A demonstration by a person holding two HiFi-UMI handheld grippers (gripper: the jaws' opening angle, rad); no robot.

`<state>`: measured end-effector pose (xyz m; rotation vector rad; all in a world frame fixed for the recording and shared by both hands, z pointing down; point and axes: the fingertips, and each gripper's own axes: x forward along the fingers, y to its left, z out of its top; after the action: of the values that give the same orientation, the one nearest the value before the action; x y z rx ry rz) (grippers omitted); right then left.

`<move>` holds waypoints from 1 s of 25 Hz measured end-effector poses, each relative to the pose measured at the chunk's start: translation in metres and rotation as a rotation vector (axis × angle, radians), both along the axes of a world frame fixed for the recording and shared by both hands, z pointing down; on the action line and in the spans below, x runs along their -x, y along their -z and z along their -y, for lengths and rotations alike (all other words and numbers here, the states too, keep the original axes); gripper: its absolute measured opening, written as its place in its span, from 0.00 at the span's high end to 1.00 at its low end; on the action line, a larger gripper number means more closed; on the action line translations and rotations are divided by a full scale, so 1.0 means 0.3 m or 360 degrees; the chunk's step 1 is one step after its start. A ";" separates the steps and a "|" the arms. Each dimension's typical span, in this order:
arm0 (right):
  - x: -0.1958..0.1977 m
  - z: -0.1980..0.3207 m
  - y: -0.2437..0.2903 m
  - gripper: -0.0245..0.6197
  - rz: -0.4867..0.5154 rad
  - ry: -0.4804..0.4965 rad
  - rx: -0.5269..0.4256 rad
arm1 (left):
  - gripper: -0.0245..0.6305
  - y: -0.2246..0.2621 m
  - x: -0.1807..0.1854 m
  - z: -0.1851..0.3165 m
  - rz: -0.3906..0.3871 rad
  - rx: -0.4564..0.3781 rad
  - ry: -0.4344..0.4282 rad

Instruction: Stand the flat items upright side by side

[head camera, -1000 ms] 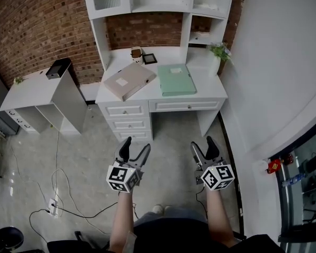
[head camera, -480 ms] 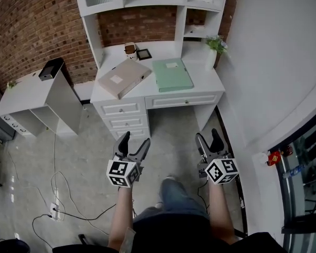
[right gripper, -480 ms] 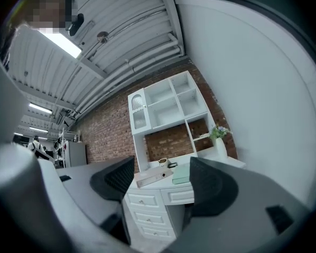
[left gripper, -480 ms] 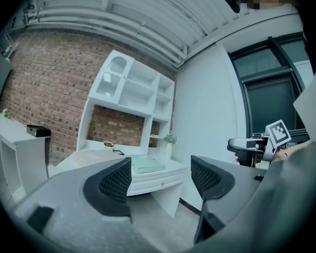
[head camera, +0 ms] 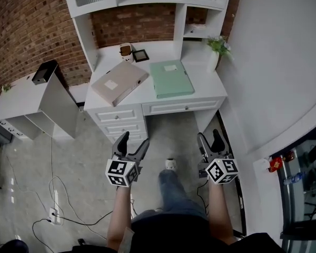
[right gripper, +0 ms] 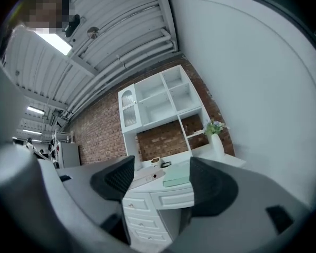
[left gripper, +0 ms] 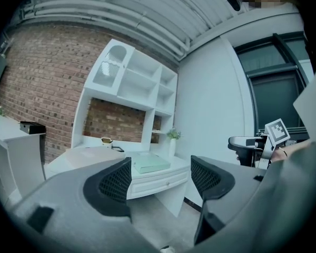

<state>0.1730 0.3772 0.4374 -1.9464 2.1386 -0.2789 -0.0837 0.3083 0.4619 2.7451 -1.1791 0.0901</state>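
Jaws on your left gripper (head camera: 135, 139) and right gripper (head camera: 209, 135) are standing wide apart, empty, while the flat beige file box (head camera: 119, 83) and flat mint-green folder (head camera: 171, 79) are lying side by side on the white desk (head camera: 208, 84)

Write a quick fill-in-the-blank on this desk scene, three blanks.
1. The green box file lies ____ on the white desk.
2. In the head view, the beige box file sits to the ____ of the green one.
3. The left gripper and the right gripper are both empty, with jaws ____.
Missing words: flat; left; open.
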 end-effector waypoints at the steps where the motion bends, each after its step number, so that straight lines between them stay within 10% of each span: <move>1: -0.014 0.038 -0.012 0.48 0.0006 0.0003 0.0004 | 0.47 -0.012 -0.011 0.034 0.0009 0.0005 0.0005; 25: -0.403 1.141 -0.127 0.48 0.0091 0.0195 0.0198 | 0.47 -0.186 -0.360 0.995 0.0138 0.0314 0.0231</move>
<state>0.2939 0.0349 0.4754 -1.8496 2.2562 -0.4948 0.0241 0.0099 0.5178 2.5001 -1.3115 0.2949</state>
